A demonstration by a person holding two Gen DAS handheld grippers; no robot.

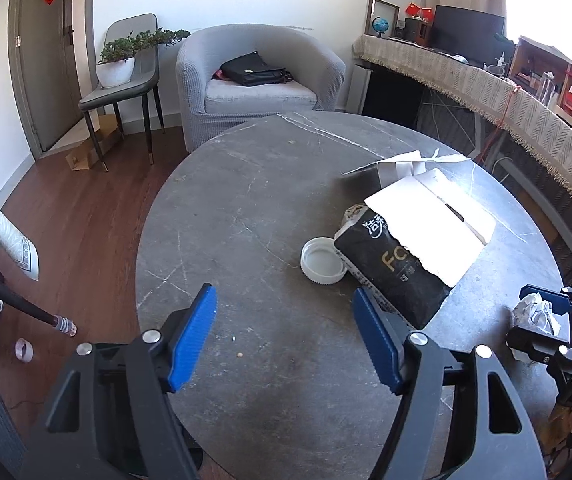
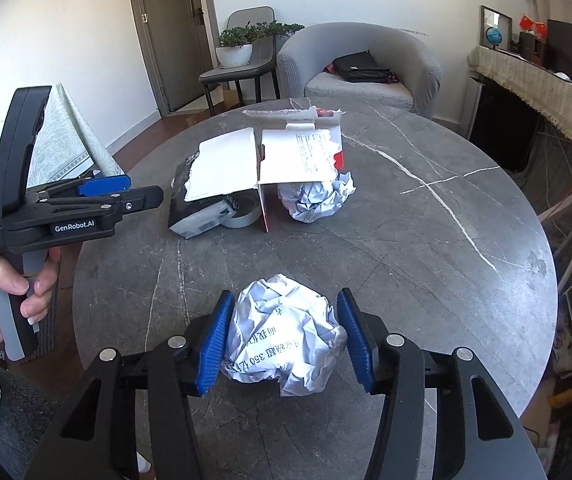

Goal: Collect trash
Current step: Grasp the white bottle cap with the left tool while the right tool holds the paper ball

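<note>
My right gripper (image 2: 282, 340) has its blue pads on both sides of a crumpled paper ball (image 2: 282, 340), touching it, over the near part of the round grey table (image 2: 406, 240). It shows from the side in the left wrist view (image 1: 542, 316), with the ball (image 1: 536, 312) between its jaws. My left gripper (image 1: 284, 332) is open and empty above the table's near edge. A second crumpled paper ball (image 2: 316, 198), a torn white and red carton (image 2: 286, 156), a black tissue pack (image 1: 390, 276) and a white lid (image 1: 322, 264) lie farther in.
A grey armchair (image 1: 258, 80) with a black bag (image 1: 252, 69) stands behind the table. A chair with a potted plant (image 1: 126, 54) is at the back left. A long cloth-covered counter (image 1: 506, 96) runs along the right. A tape roll (image 1: 24, 350) lies on the wooden floor.
</note>
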